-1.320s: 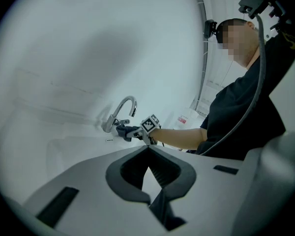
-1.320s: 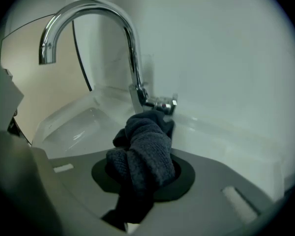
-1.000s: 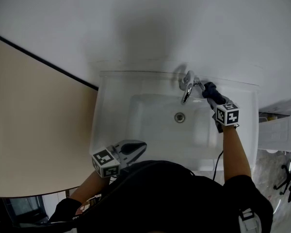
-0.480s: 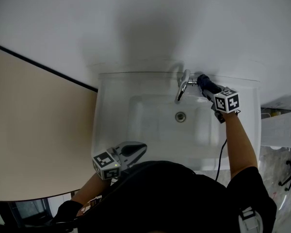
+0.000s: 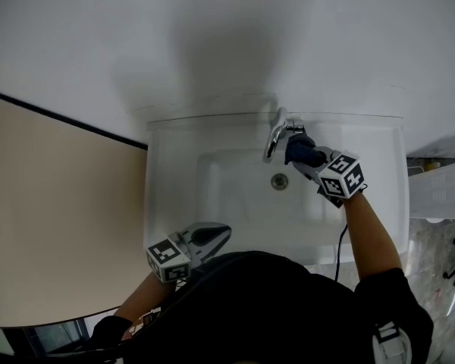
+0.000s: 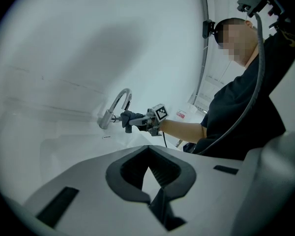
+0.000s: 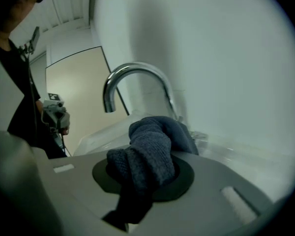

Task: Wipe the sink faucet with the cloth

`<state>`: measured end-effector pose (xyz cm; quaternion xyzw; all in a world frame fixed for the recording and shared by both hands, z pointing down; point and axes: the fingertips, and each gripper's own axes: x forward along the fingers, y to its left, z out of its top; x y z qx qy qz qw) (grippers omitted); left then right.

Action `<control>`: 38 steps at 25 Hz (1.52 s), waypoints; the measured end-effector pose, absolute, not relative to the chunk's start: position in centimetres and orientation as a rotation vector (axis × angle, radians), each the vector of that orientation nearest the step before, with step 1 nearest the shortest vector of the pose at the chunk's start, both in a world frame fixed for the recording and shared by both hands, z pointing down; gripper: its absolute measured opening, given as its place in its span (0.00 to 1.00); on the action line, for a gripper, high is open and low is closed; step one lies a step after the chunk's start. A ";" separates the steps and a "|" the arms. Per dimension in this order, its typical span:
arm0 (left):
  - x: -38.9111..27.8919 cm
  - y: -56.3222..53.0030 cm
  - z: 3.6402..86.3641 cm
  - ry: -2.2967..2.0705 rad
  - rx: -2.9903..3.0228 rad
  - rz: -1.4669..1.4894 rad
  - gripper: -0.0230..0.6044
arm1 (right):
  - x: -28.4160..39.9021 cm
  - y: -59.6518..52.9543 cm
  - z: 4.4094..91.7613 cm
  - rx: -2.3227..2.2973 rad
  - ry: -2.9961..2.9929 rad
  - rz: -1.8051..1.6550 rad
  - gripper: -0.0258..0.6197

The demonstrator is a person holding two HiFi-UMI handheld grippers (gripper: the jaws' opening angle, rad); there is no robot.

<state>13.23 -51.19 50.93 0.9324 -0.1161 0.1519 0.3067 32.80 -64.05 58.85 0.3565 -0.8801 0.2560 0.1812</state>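
Against the white wall (image 5: 212, 36), a white sink (image 5: 171, 203) stood with its rectangular basin open to the head view. In the basin's floor sat a round metal drain (image 5: 279, 180), just in front of the spout. To the right of the sink, a pale slatted crate (image 5: 440, 192) stood at the frame's edge; what it held could not be made out. A beige surface (image 5: 53, 203) with a dark edge line lay to the left of the sink.

At the back rim rose the faucet (image 5: 273, 136), a chrome gooseneck that curved up and over toward the basin, bright and reflective in the right gripper view. The cloth (image 7: 147, 156) was dark blue and knitted, bunched into a thick fold. The right gripper (image 5: 309, 158) had its jaws clamped on that cloth, which swelled out past the tips and hung down between them. The bunched end lay at the faucet's base on its right side, below the arch; whether it touched the metal stem could not be told for sure.

The left gripper (image 5: 211, 236) hovered well apart from the faucet, over the sink's front left corner, near the person's body. Its jaws were drawn together with nothing between them, and they pointed across the basin toward the faucet and the other gripper.
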 end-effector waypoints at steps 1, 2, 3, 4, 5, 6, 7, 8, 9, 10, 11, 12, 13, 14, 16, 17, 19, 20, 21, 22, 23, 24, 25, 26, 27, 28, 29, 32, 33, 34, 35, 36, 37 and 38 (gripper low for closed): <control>13.2 -51.2 50.8 -0.312 2.468 0.402 0.04 | 31.8 -63.4 58.6 0.968 -2.512 0.719 0.16; 13.2 -51.3 50.7 -0.319 2.475 0.406 0.04 | 31.7 -63.1 58.0 0.975 -2.542 0.731 0.16; 13.0 -51.4 50.7 -0.324 2.483 0.411 0.04 | 32.5 -63.3 57.2 1.025 -2.572 0.752 0.16; 12.8 -51.4 50.7 -0.330 2.487 0.412 0.04 | 33.9 -63.7 56.2 1.108 -2.594 0.771 0.16; 12.6 -51.4 50.6 -0.336 2.484 0.410 0.04 | 35.8 -64.4 55.3 1.210 -2.601 0.782 0.16; 12.4 -51.4 50.6 -0.342 2.480 0.408 0.04 | 37.8 -65.2 54.6 1.317 -2.589 0.782 0.16; 12.2 -51.4 50.7 -0.348 2.476 0.407 0.04 | 39.9 -66.0 54.2 1.418 -2.559 0.781 0.16; 12.1 -51.4 50.6 -0.352 2.468 0.404 0.04 | 41.7 -67.0 54.3 1.500 -2.517 0.786 0.16; 12.2 -51.3 50.6 -0.351 2.460 0.396 0.04 | 43.1 -67.9 54.8 1.556 -2.467 0.800 0.16; 12.3 -51.2 50.5 -0.347 2.458 0.392 0.04 | 44.1 -68.7 55.6 1.585 -2.410 0.814 0.17; 12.4 -51.1 50.6 -0.343 2.462 0.398 0.04 | 44.7 -69.5 56.6 1.590 -2.350 0.817 0.17; 12.4 -51.1 50.8 -0.342 2.468 0.412 0.04 | 45.0 -70.2 57.8 1.579 -2.292 0.807 0.17; 12.4 -51.0 50.9 -0.342 2.474 0.424 0.04 | 45.0 -70.7 58.9 1.560 -2.244 0.793 0.17; 12.4 -50.9 51.0 -0.339 2.478 0.428 0.04 | 44.8 -71.2 59.9 1.538 -2.214 0.786 0.17; 12.3 -50.7 51.0 -0.336 2.478 0.419 0.04 | 43.9 -71.9 61.3 1.491 -2.215 0.805 0.17; 12.4 -50.7 50.9 -0.339 2.473 0.414 0.04 | 43.2 -72.1 61.7 1.466 -2.231 0.820 0.17; 12.3 -50.6 50.9 -0.345 2.468 0.413 0.04 | 42.3 -72.1 62.1 1.432 -2.247 0.832 0.16; 12.2 -50.6 51.0 -0.345 2.472 0.414 0.04 | 42.1 -71.9 62.1 1.422 -2.249 0.838 0.16; 12.1 -50.5 51.2 -0.344 2.475 0.415 0.04 | 41.9 -71.6 62.1 1.407 -2.252 0.847 0.16; 12.0 -50.5 51.2 -0.342 2.477 0.416 0.04 | 41.6 -71.1 62.2 1.383 -2.258 0.857 0.16; 12.0 -50.5 51.3 -0.341 2.478 0.417 0.04 | 41.1 -70.4 62.2 1.346 -2.263 0.862 0.16; 12.1 -50.5 51.3 -0.340 2.477 0.417 0.04 | 40.5 -69.5 62.3 1.299 -2.265 0.861 0.16; 12.3 -50.5 51.1 -0.338 2.475 0.415 0.04 | 40.0 -68.5 62.4 1.245 -2.264 0.852 0.16; 12.5 -50.6 50.9 -0.336 2.473 0.413 0.04 | 39.6 -67.5 62.4 1.193 -2.261 0.836 0.16; 12.6 -50.6 50.7 -0.334 2.472 0.411 0.04 | 39.5 -66.8 62.2 1.157 -2.258 0.812 0.16; 12.7 -50.7 50.6 -0.333 2.473 0.410 0.04 | 39.8 -66.5 61.7 1.147 -2.256 0.780 0.16; 12.6 -50.7 50.5 -0.333 2.476 0.410 0.04 | 40.3 -66.6 60.7 1.166 -2.256 0.737 0.16; 12.4 -50.9 50.5 -0.346 2.470 0.409 0.04 | 41.3 -69.1 57.4 1.219 -2.242 0.535 0.16; 12.4 -50.9 50.5 -0.348 2.468 0.408 0.04 | 40.9 -70.0 56.8 1.179 -2.224 0.462 0.16; 12.4 -50.8 50.5 -0.348 2.468 0.406 0.04 | 40.1 -70.6 56.8 1.107 -2.196 0.402 0.16; 12.4 -50.8 50.6 -0.344 2.472 0.405 0.04 | 39.1 -71.1 57.3 1.014 -2.161 0.361 0.16; 12.4 -50.7 50.6 -0.341 2.475 0.406 0.04 | 37.9 -71.4 58.2 0.916 -2.121 0.333 0.16; 12.4 -50.7 50.6 -0.341 2.474 0.406 0.04 | 36.8 -71.6 59.2 0.823 -2.082 0.311 0.16; 12.4 -50.7 50.6 -0.344 2.470 0.405 0.04 | 35.8 -71.7 60.2 0.746 -2.048 0.290 0.17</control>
